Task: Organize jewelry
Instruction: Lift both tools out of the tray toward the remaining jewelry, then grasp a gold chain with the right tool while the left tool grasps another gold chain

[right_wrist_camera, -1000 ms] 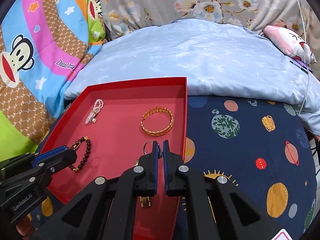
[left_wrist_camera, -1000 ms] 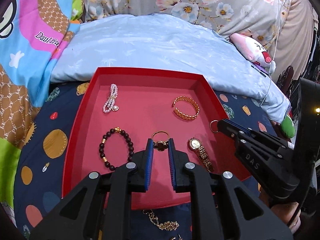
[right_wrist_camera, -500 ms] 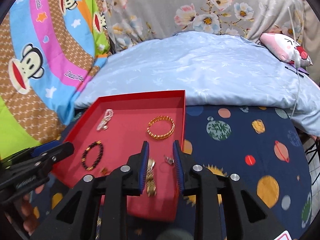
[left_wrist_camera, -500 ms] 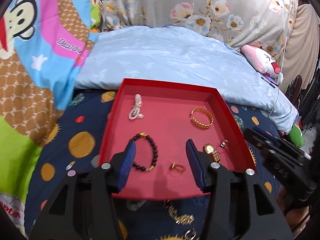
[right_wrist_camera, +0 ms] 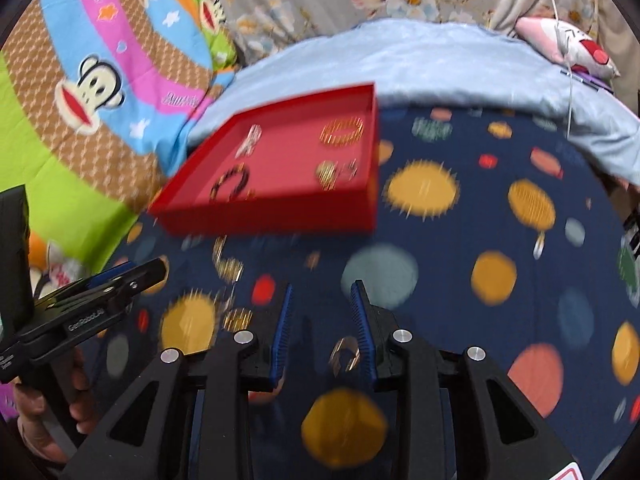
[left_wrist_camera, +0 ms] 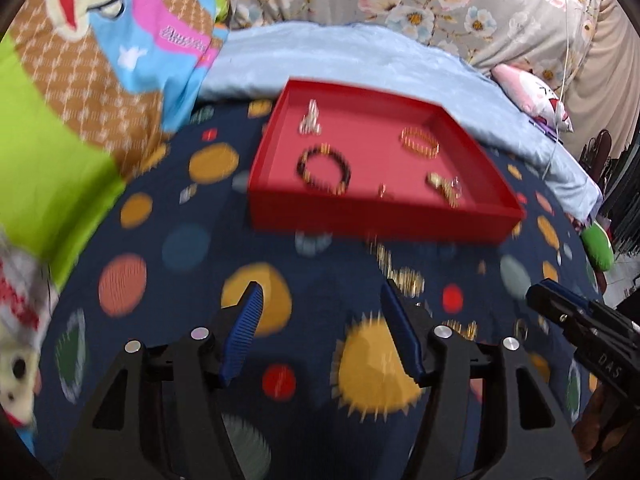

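With both tongs, left [left_wrist_camera: 320, 336] and right [right_wrist_camera: 322, 328], opening and empty, centre the right over the gold ring [right_wrist_camera: 345, 354] at lower centre before pinching.

Planet-print bedsheet [left_wrist_camera: 168, 264]; floral curtain [left_wrist_camera: 420, 4]

jewelry on bedspread [left_wrist_camera: 400, 276] blurred, perhaps chains.

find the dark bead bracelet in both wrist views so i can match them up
Left wrist view: the dark bead bracelet lies in the near-left part of the red tray, above centre of the picture.
Right wrist view: it lies near the tray's front wall, left of centre.
Shared landmark: the gold bangle at the tray's far right.
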The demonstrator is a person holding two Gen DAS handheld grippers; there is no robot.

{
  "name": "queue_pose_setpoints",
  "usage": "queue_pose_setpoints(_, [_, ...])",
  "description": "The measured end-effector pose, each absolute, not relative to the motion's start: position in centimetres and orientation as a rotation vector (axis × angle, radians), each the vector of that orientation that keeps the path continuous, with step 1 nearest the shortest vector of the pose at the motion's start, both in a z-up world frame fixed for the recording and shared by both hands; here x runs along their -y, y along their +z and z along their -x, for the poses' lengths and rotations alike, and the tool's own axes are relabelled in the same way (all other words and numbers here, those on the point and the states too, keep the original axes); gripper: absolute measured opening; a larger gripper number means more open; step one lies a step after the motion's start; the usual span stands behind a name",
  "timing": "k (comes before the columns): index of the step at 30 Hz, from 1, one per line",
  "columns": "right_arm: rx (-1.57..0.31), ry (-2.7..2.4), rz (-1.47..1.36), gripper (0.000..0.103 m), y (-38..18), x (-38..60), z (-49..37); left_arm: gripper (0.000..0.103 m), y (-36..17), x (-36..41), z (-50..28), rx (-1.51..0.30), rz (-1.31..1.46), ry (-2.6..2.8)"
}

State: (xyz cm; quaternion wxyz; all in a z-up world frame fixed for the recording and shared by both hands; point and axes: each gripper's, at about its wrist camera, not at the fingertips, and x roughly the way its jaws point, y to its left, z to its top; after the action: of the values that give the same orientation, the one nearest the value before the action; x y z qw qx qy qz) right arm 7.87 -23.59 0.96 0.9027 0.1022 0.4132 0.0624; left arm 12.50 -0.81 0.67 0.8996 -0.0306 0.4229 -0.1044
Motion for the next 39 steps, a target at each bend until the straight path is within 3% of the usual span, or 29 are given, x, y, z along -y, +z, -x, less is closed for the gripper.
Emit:
queue_pose_setpoints(10, [-0.916,0.177,-0.199,0.030,-1.1,20.2,-8.0,0.059,-1.6,-0.3,-9.9,-0.890,0.064,-0.186])
queue_pose_setpoints(17, [-0.927,0.160,-0.164,0.030,-1.3,19.1,-8.7,0.066,-1.7,-0.1,-10.0,-0.894,0.064,-0.199])
queue_pose_setpoints(25, [-0.911,0.122,-0.040,0.032,-1.4,17.3,-8.6,0.067,-1.7,-0.2,-10.0,-0.895,0.067,-0.204])
queue_pose_setpoints(28, [-0.909,0.122,-0.040,0.027,-1.4,17.4,-8.6,0.068,-1.7,-0.2,-10.0,-0.895,0.067,-0.205])
queue_pose_setpoints(30, [-0.909,0.138,-0.049,0.013,-1.4,17.3,-8.6,0.068,-1.7,-0.2,-10.0,-0.896,0.066,-0.205])
queue_pose_setpoints(32, [-0.908,0.147,-0.053,0.009,-1.4,17.1,-8.6,0.069,-1.7,-0.2,-10.0,-0.896,0.064,-0.206])
queue_pose_setpoints(37, [-0.904,0.140,-0.079,0.009,-1.3,17.6,-8.3,0.069,-1.8,-0.2,-10.0,-0.896,0.068,-0.207])
queue_pose_setpoints(39, [-0.896,0.129,-0.102,0.003,-1.2,18.3,-8.0,0.069,-1.7,-0.1,-10.0,-0.897,0.071,-0.204])
